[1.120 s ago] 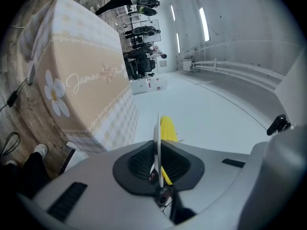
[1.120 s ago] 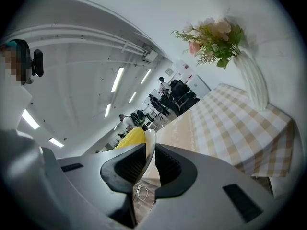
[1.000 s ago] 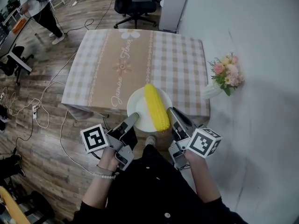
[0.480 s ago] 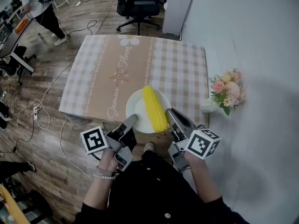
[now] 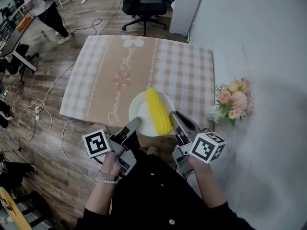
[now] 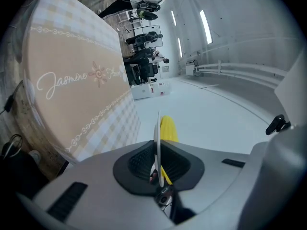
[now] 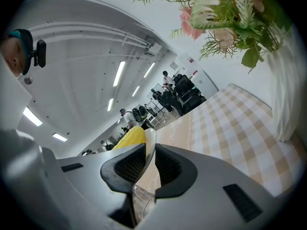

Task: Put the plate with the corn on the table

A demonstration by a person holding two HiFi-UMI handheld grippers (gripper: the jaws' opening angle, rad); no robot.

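Note:
A white plate (image 5: 139, 113) with a yellow corn cob (image 5: 158, 111) lying across it hangs over the near edge of the table (image 5: 139, 71). My left gripper (image 5: 135, 123) is shut on the plate's near-left rim and my right gripper (image 5: 172, 116) is shut on its near-right rim. In the left gripper view the plate (image 6: 156, 143) shows edge-on between the pads, with the corn (image 6: 168, 128) behind it. The right gripper view has the plate rim (image 7: 149, 143) pinched between the pads and the corn (image 7: 130, 137) just left of it.
The table carries a beige checked cloth with a flower print. A bunch of pink and cream flowers (image 5: 231, 98) stands at its near right corner, close to my right gripper. A white wall runs along the right. Office chairs (image 5: 143, 5), cables and a person (image 5: 41, 5) are beyond on the wooden floor.
The plate with the corn has moved slightly forward over the table's near edge, held by both grippers. The head view has shifted, so the flowers sit lower in the picture.

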